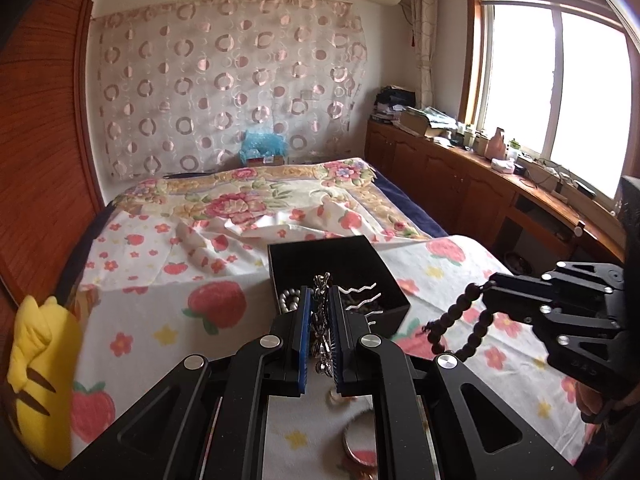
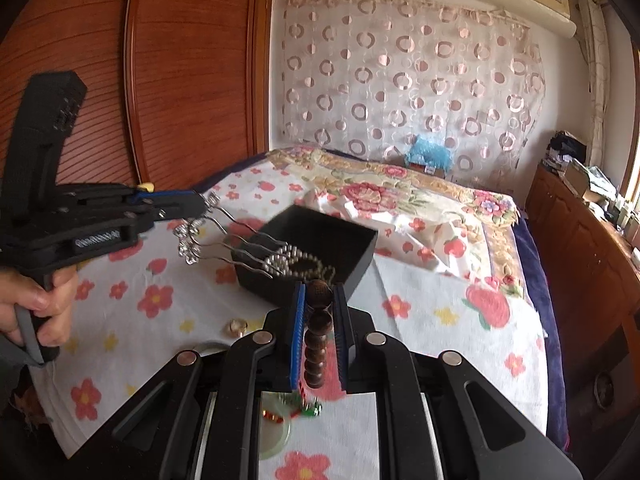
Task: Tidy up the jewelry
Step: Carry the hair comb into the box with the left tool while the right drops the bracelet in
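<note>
Hairpin comb (image 2: 200, 232), rhinestone-topped, pinched in left gripper (image 1: 319, 312), prongs aimed at black box (image 2: 356, 252) at 12 o'clock, likely for drop-in. Right gripper (image 2: 319, 300) clamps wooden bead bracelet (image 2: 318, 324), held clear at 3 o'clock, probably waiting turn. Pearl strand (image 2: 282, 258) already inside box.

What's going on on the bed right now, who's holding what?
A person is sorting jewelry into a black box on the flowered bedsheet. The left gripper is shut on a silver rhinestone hair comb, its prongs reaching over the box's near edge. The right gripper is shut on a dark wooden bead bracelet, held just short of the box. A silver bead string already lies inside. A small ring and a jade bangle sit on the sheet, not yet boxed.
</note>
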The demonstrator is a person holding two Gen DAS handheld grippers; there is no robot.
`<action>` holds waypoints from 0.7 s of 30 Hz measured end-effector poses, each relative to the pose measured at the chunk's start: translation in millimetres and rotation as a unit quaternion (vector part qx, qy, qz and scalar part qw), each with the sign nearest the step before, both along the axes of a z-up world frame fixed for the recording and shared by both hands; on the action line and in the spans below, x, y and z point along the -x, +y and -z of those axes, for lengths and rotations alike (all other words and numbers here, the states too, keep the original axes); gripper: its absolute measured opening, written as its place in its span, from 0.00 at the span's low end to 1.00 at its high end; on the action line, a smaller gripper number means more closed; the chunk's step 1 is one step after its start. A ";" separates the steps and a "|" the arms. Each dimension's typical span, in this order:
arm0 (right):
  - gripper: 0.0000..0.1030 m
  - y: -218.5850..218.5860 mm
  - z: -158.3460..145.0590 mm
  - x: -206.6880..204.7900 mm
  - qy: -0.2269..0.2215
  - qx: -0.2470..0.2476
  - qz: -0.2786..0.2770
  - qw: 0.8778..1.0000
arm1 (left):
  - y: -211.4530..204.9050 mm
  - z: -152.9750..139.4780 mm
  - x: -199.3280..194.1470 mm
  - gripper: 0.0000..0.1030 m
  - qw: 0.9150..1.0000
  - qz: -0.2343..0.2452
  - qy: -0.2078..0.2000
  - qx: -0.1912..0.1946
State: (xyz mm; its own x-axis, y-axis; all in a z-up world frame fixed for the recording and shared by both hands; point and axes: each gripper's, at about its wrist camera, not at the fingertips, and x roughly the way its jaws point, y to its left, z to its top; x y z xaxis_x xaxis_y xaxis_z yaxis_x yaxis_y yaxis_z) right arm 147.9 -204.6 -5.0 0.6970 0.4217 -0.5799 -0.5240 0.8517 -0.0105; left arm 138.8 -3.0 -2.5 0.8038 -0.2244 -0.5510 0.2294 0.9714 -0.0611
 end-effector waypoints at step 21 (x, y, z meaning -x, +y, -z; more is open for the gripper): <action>0.15 2.9 -27.8 -32.4 -0.023 0.006 0.003 1.000 | -23.8 41.7 -79.6 0.08 0.998 0.010 0.070 -0.001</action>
